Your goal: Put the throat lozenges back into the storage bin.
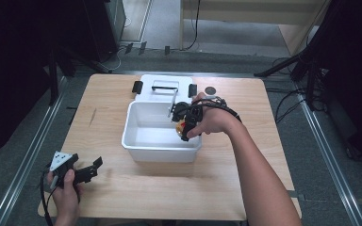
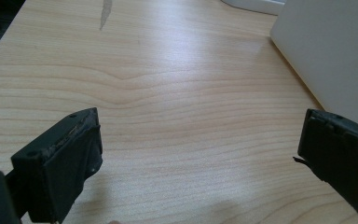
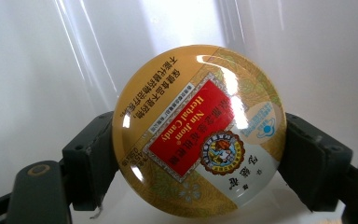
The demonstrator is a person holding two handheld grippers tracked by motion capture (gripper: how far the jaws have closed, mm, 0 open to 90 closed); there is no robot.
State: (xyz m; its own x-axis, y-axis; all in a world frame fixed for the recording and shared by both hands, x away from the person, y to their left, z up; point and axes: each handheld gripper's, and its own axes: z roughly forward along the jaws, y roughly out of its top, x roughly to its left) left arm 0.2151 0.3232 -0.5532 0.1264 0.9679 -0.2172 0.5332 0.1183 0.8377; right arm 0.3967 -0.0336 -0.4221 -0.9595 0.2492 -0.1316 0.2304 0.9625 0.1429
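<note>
Left gripper [image 2: 198, 154] agape, right gripper [image 3: 193, 154] clamped

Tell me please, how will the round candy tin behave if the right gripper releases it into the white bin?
The candy tin looks rigid, since the right gripper clamps its rim without denting it. Its glossy lid suggests it is slippery. Being round and flat, it may roll or slide in the white bin.
</note>
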